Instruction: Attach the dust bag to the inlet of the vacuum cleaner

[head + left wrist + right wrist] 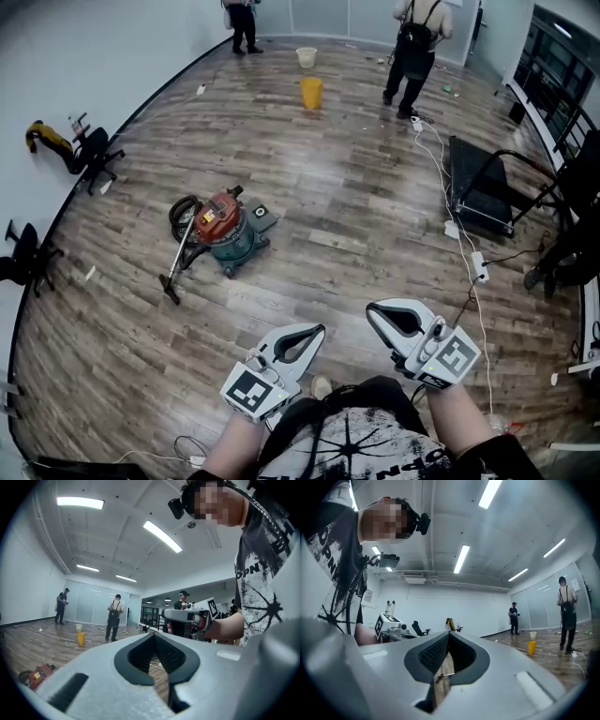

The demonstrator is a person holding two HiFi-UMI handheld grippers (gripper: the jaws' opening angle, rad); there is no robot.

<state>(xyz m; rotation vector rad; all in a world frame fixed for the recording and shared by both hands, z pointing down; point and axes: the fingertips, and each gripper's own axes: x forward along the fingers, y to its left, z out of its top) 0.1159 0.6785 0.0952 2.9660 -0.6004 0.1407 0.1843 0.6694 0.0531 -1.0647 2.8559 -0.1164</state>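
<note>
Both empty with jaws pressed together, the left gripper (317, 330) and right gripper (373, 309) probably must first approach the distant vacuum cleaner (223, 227).

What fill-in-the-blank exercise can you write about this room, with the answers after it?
1. The vacuum cleaner on the floor has a ____ top.
2. The bucket nearer to it is ____.
3. The left gripper and the right gripper are both shut and hold ____.
Missing words: red; yellow; nothing.
</note>
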